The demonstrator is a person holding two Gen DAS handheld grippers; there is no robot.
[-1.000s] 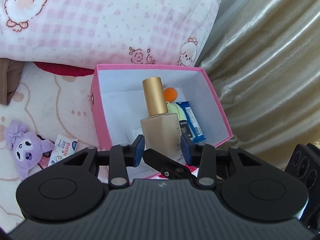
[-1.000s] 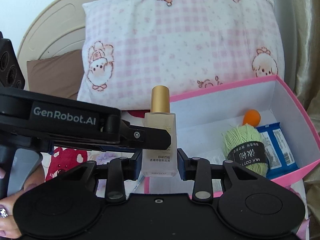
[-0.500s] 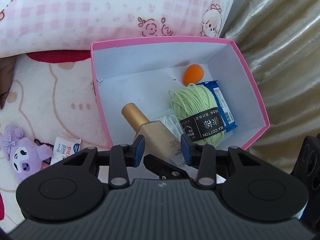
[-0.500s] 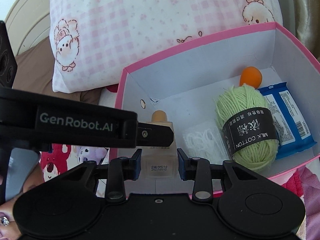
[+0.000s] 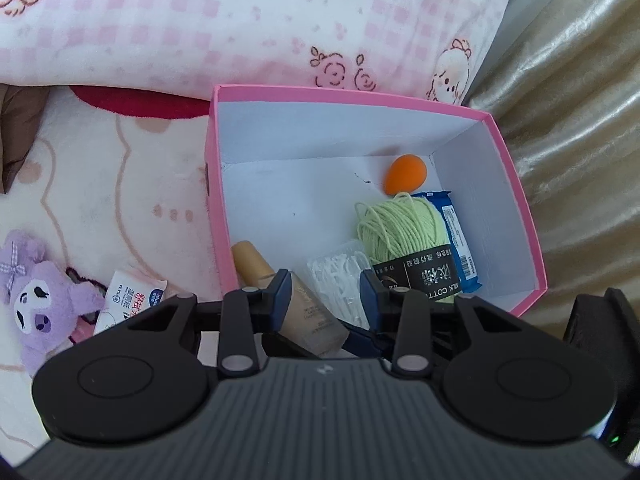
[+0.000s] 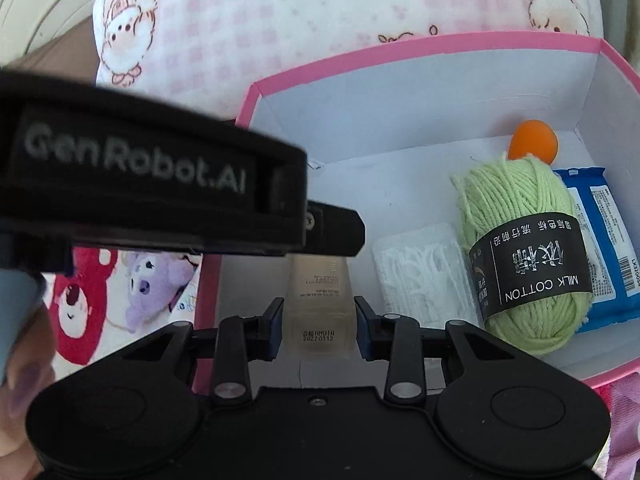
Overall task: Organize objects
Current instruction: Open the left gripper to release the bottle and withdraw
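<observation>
A pink box with a white inside lies on the bed. A foundation bottle with a gold cap lies tilted at the box's near left corner. My right gripper is shut on the foundation bottle near its base. My left gripper is open just above the bottle and holds nothing; its body crosses the right wrist view. In the box lie green yarn, an orange sponge, a blue packet and a clear floss-pick pack.
A pink checked pillow lies behind the box. A purple plush and a tissue packet lie on the blanket left of the box. A beige curtain hangs at the right. A red plush shows at the left.
The bottle went from upright above the box to lying tilted inside at the near left corner, still in my right gripper. Both grippers came down closer to the box.
</observation>
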